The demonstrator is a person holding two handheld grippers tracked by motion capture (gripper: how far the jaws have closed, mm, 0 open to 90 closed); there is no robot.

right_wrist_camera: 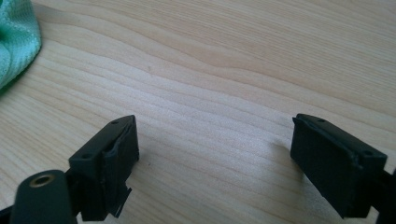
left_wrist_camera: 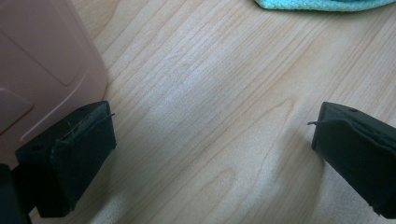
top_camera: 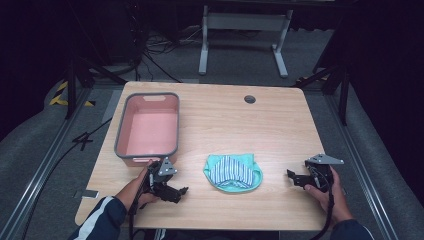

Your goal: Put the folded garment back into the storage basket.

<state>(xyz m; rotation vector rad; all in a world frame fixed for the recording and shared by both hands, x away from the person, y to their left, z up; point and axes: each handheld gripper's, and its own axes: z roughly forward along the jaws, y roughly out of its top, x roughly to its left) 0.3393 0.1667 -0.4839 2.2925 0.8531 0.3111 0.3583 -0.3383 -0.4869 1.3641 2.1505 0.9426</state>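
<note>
Cloth (top_camera: 233, 172), teal with a striped panel, folded, near the table's (top_camera: 280, 130) front edge at centre; long axis runs left to right. Pink bin (top_camera: 148, 127) with grey rim, at the left, nothing visible inside. Left gripper (top_camera: 181, 192) just in front of the bin, jaws spread, pointing at the cloth. Right gripper (top_camera: 291, 175) right of the cloth, jaws spread, facing it. Both grippers rest low over bare wood.
</note>
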